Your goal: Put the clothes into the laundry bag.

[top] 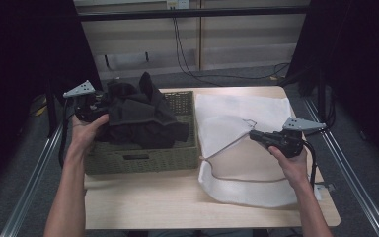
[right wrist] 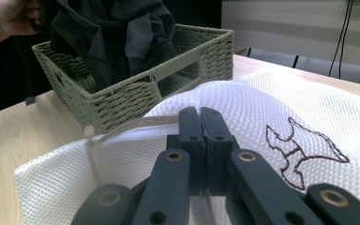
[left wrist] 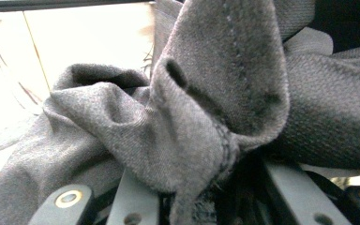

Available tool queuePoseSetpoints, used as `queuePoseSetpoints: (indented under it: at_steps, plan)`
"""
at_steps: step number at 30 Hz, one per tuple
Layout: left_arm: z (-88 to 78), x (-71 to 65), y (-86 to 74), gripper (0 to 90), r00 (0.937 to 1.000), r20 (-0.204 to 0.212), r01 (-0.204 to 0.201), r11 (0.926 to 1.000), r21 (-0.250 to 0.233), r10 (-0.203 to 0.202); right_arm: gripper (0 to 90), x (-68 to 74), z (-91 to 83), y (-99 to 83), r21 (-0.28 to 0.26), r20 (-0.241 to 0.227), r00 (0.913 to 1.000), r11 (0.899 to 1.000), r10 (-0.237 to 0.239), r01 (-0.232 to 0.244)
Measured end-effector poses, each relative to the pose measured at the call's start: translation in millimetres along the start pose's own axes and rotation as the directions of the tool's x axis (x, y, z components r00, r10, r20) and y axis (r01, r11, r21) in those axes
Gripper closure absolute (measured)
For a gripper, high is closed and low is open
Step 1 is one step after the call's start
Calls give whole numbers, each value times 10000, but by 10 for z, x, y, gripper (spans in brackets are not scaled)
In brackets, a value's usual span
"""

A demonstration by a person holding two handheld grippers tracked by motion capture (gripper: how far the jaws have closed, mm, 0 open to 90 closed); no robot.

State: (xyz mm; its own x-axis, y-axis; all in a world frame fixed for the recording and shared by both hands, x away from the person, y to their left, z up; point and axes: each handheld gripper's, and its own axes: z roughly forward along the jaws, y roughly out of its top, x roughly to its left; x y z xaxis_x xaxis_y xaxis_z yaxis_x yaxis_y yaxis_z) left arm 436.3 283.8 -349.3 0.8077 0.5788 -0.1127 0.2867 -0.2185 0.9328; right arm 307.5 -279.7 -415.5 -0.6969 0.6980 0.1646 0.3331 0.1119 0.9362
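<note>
A dark grey garment hangs bunched over a green woven basket at the table's left. My left gripper is at the basket's left rim, shut on a fold of that garment, which is crumpled between its jaws. A white mesh bag lies flat to the right of the basket. My right gripper is shut on the bag's upper layer near its opening, holding it raised. In the right gripper view the jaws meet against the mesh bag, with the basket behind.
The wooden table has bare room in front of the basket and bag. A brown embroidered mark sits on the mesh. Metal rails run along both sides of the table, and cables hang down the back wall.
</note>
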Motion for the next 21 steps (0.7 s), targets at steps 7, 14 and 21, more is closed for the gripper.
queuePoseSetpoints:
  at_steps: [7, 14, 21]
  plan:
    - [-72, -19, 108, 713, 10000, 23, -26, 9991, -417, 27, 889, -8, -16, 3, -58, -21, 10000, 10000, 29, -29]
    - [-186, -55, 243, 717, 9999, -112, -79, 9956, -935, 69, 888, -9, -21, 5, -105, 11, 10000, 9999, 35, -35]
    - [-296, -105, 377, 719, 9998, -217, -75, 9897, -1430, 45, 888, -15, -18, 5, -122, -24, 10000, 9999, 53, -53]
